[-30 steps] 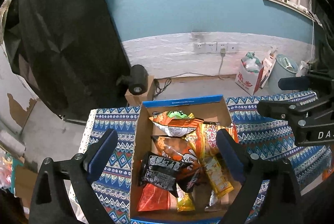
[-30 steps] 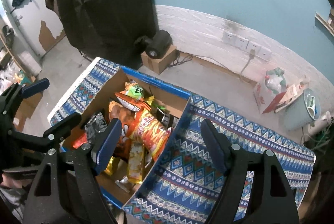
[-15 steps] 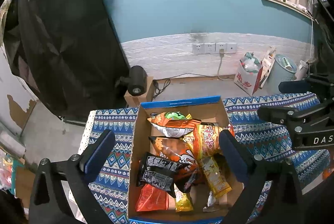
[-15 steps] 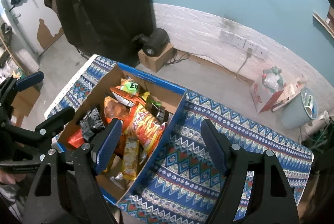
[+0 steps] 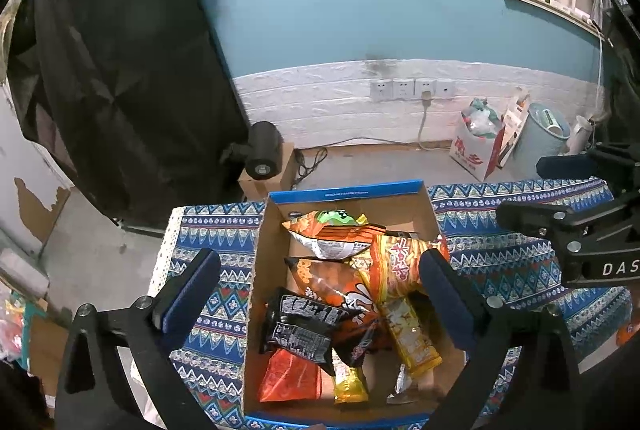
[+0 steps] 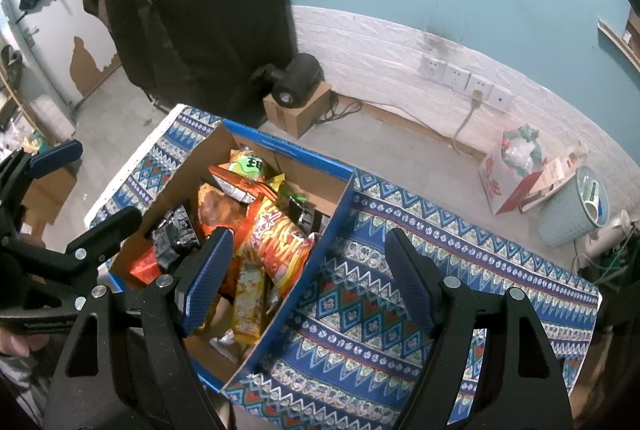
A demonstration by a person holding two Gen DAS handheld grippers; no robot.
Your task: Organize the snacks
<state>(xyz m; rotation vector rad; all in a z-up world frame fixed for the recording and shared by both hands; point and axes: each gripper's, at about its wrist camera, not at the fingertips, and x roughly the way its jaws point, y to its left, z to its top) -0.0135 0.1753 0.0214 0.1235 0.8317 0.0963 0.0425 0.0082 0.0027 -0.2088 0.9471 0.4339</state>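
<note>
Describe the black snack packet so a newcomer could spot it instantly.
Find the blue-rimmed cardboard box on the patterned tablecloth. Inside, toward its near left, the black snack packet lies atop a red packet. It is the only black wrapper with white print among orange and yellow bags.

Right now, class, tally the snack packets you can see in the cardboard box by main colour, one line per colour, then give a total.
In the box, left wrist view; some packets may be hidden underneath:
Orange packets: 3
Black packets: 1
Red packets: 1
Yellow packets: 2
Total: 7
</note>
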